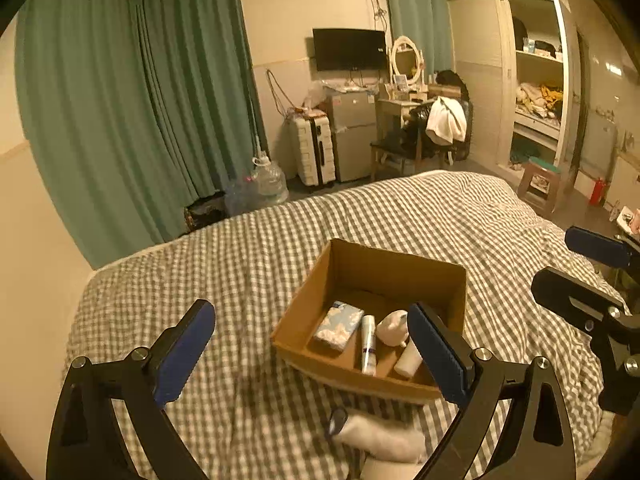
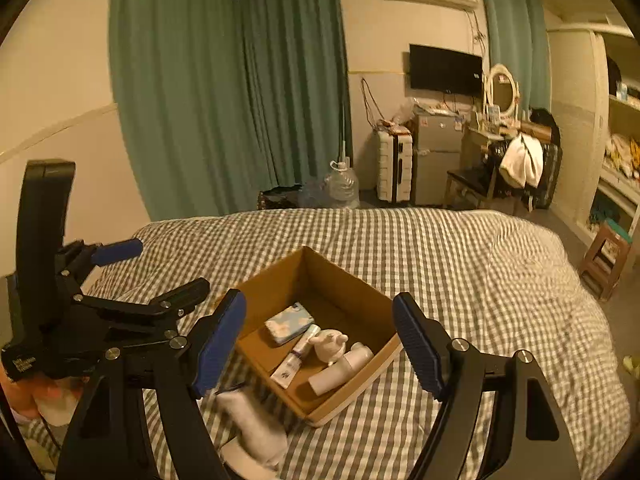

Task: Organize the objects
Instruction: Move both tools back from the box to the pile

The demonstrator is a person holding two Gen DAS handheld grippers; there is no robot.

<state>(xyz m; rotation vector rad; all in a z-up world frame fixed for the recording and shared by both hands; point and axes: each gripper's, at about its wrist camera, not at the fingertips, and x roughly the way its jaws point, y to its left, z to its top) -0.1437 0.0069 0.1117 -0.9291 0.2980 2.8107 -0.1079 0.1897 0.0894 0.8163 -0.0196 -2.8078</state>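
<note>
Cardboard box (image 1: 404, 268) on checked bed (image 1: 248, 248), white cloth (image 1: 380, 438) just beside; both grippers' jaws apart, empty.

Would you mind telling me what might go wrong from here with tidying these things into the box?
The white furry item lies outside the cardboard box, hard against its near wall; grabbing it may nudge the box on the soft checked quilt. The left gripper and right gripper are close together and might collide.

Dim, warm yellow indoor light; fisheye bends edges, dark vignetted corners, foreground blurred
</note>
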